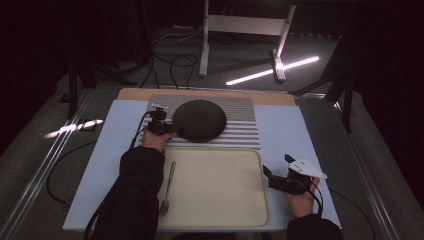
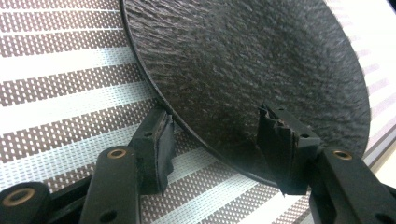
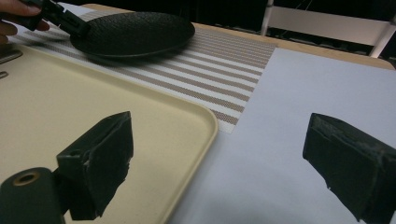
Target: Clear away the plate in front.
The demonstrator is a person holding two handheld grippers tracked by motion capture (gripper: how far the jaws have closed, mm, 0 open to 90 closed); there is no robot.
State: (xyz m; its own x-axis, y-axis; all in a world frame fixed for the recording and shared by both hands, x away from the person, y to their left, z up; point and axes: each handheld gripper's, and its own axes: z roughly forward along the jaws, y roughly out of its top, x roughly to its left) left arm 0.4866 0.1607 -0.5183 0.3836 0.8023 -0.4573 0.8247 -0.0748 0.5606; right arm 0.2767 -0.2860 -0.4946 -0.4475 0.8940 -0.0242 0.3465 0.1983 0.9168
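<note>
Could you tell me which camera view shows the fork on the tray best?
The high view: the fork lies whole on the cream tray, along its left side beside the person's sleeve. The right gripper view catches at most a sliver of metal at its left edge, too little to tell.

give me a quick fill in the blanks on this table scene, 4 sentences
1. The dark plate rests on the ____ mat.
2. On the beige tray lies a ____.
3. The left gripper has its jaws either side of the ____ of the plate.
4. The right gripper hovers with its jaws ____, holding nothing.

Missing words: striped; fork; rim; open
</note>
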